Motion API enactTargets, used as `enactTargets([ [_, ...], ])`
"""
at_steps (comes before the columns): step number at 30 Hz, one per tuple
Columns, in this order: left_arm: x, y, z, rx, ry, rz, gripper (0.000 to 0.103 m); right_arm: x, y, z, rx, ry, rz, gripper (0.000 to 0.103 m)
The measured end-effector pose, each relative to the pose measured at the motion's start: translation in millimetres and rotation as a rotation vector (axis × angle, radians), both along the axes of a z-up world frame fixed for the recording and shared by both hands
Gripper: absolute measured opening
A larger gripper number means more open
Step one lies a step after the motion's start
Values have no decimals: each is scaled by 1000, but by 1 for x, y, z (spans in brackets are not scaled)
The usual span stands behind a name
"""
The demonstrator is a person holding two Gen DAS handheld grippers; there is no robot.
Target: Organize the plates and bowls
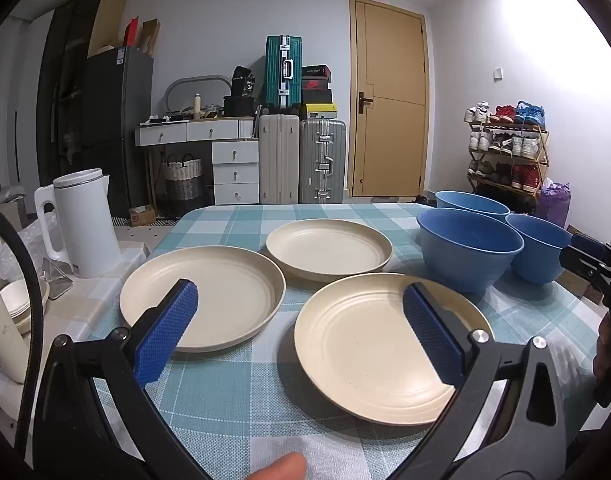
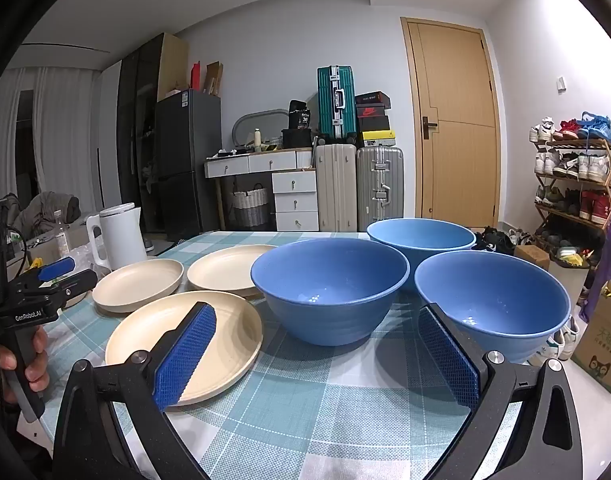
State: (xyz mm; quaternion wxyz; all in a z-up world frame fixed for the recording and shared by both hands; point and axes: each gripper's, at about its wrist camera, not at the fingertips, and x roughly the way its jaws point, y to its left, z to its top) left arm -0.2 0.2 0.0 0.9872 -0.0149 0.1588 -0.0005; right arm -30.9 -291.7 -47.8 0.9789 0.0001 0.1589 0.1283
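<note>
Three cream plates lie on the checked tablecloth: a near one (image 1: 369, 344), a left one (image 1: 209, 292) and a far one (image 1: 329, 248). Three blue bowls stand to their right: a near-left bowl (image 2: 329, 284), a far bowl (image 2: 421, 236) and a right bowl (image 2: 493, 296). My left gripper (image 1: 301, 304) is open and empty, above the near edge of the table over the plates. My right gripper (image 2: 317, 328) is open and empty, in front of the bowls; it also shows in the left wrist view (image 1: 593, 256). The left gripper also shows in the right wrist view (image 2: 61, 276).
A white kettle (image 1: 85, 224) stands on a side counter left of the table, with cups and small dishes (image 1: 17, 304) near it. A cardboard box (image 2: 601, 344) sits on the floor at the right. Suitcases (image 1: 301, 156), drawers and a shoe rack (image 1: 509, 148) are beyond the table.
</note>
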Motion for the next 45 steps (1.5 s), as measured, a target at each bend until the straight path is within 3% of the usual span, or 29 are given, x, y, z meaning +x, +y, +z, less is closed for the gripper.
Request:
enactTargets([
  [45, 0, -1, 0, 15, -4, -3, 102, 0, 0, 0, 2, -8, -1, 103],
])
